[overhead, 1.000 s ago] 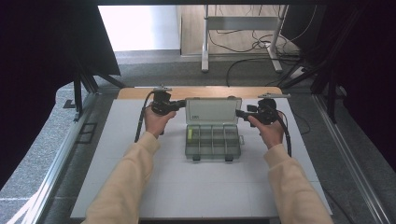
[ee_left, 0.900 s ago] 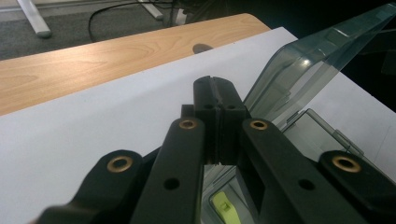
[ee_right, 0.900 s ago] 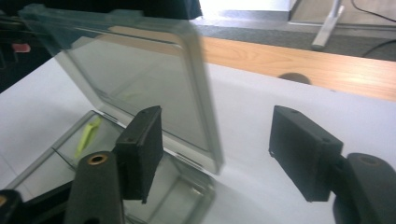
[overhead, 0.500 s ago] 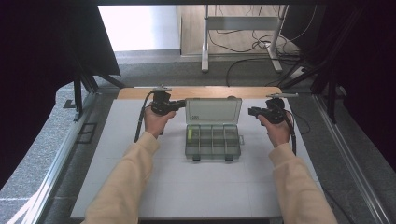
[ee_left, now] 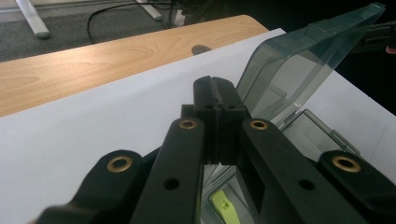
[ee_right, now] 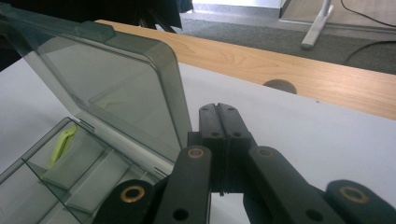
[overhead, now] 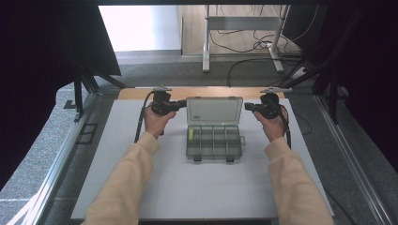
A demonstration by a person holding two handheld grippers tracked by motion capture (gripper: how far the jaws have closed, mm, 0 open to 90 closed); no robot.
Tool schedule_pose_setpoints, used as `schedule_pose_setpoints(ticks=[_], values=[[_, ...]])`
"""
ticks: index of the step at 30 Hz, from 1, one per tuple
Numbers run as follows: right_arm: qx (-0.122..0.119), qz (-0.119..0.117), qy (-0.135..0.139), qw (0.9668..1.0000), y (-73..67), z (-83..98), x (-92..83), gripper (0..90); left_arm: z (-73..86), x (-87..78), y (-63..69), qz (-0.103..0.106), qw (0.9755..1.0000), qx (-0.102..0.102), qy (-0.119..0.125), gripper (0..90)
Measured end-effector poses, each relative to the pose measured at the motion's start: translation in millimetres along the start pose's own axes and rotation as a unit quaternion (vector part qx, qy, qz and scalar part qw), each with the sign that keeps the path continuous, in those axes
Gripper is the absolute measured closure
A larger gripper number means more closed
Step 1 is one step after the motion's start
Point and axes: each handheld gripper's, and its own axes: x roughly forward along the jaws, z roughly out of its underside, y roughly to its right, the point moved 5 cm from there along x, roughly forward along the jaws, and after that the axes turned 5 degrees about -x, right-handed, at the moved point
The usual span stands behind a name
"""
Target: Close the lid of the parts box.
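A clear grey compartment box [overhead: 214,141] lies on the white mat with its lid [overhead: 214,110] standing open at the back. A yellow-green piece [overhead: 191,136] lies in its leftmost compartment, and the same piece [ee_right: 61,142] lies in the box's far compartment in the right gripper view. My left gripper [overhead: 180,106] is shut and empty, level with the lid's left edge; in its own view the left gripper [ee_left: 217,88] points past the lid [ee_left: 299,70]. My right gripper [overhead: 247,107] is just off the lid's right edge. Its jaws have just been closing, and the right gripper [ee_right: 218,112] now stands shut with nothing between them.
The white mat [overhead: 211,192] covers the table out to its front and sides. A wooden strip [overhead: 136,93] runs along the far edge. Beyond it are grey floor, a metal table frame [overhead: 206,47] and loose cables [overhead: 244,44]. Dark curtains hang at both sides.
The right gripper has drawn slightly away from the lid's right edge. The left hand, the box and its lid are where they were.
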Motion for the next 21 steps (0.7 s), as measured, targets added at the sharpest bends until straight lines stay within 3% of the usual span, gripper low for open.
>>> schedule_pose_setpoints(ticks=[10,21], values=[[0.000,-0.009,0.006,0.9999,-3.9,-4.6,10.4,89.9,0.7,1.0,-0.4,0.001,1.0000,-0.001,-0.002,89.7],[-0.001,-0.024,0.013,0.9996,-3.8,-3.9,8.3,89.7,1.2,-0.7,1.2,0.005,1.0000,0.005,-0.004,89.7]])
